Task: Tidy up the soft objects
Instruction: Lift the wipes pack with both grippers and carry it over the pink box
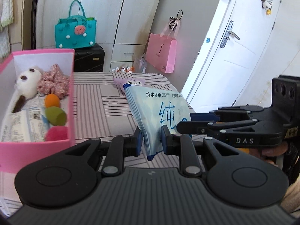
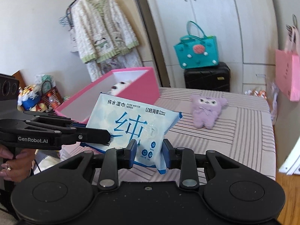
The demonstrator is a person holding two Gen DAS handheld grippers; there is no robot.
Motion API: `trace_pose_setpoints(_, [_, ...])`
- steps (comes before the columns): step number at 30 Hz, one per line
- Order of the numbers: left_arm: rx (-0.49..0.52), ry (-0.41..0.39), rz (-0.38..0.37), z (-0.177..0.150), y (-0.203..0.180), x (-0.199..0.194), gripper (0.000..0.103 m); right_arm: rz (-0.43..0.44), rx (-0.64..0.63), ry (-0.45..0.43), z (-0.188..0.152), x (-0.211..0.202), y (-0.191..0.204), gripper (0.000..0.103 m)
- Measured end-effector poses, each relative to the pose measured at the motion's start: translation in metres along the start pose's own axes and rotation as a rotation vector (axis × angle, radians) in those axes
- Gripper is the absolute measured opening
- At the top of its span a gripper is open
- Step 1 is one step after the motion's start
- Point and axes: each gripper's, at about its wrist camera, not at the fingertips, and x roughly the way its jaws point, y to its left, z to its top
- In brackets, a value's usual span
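Observation:
A pale blue pack of wet wipes [image 1: 159,112] hangs in the air above the striped table, held by both grippers. My left gripper [image 1: 151,140] is shut on its lower corner. My right gripper [image 2: 149,152] is shut on the pack [image 2: 135,121] at the opposite edge; it also shows from the side in the left wrist view [image 1: 187,126]. A pink box [image 1: 37,146] at the left holds a white plush, patterned cloth, sponge eggs and another pack. A purple plush toy [image 2: 206,110] lies on the table behind the pack.
The striped table [image 2: 234,140] ends at the right near a white door [image 1: 234,46]. Behind it stand a black suitcase [image 2: 207,76] with a teal bag [image 2: 196,50] on top, and a hanging pink paper bag [image 1: 162,52]. Clothes hang at the back left [image 2: 101,30].

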Motion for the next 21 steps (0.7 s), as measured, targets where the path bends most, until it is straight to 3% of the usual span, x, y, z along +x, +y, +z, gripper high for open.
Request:
trace_pose_setpoints(11, [0.098,-0.097,0.069,0.0,-0.002,-0.062,0.02,0.043,-0.141,-0.055,0.019,-0.015,0.053,0.039])
trace_pose_setpoints(21, [-0.005,-0.131,0.099,0.026,0.038,-0.078,0.022,0.068,-0.204,-0.146,0.067,0.001,0.08,0.04])
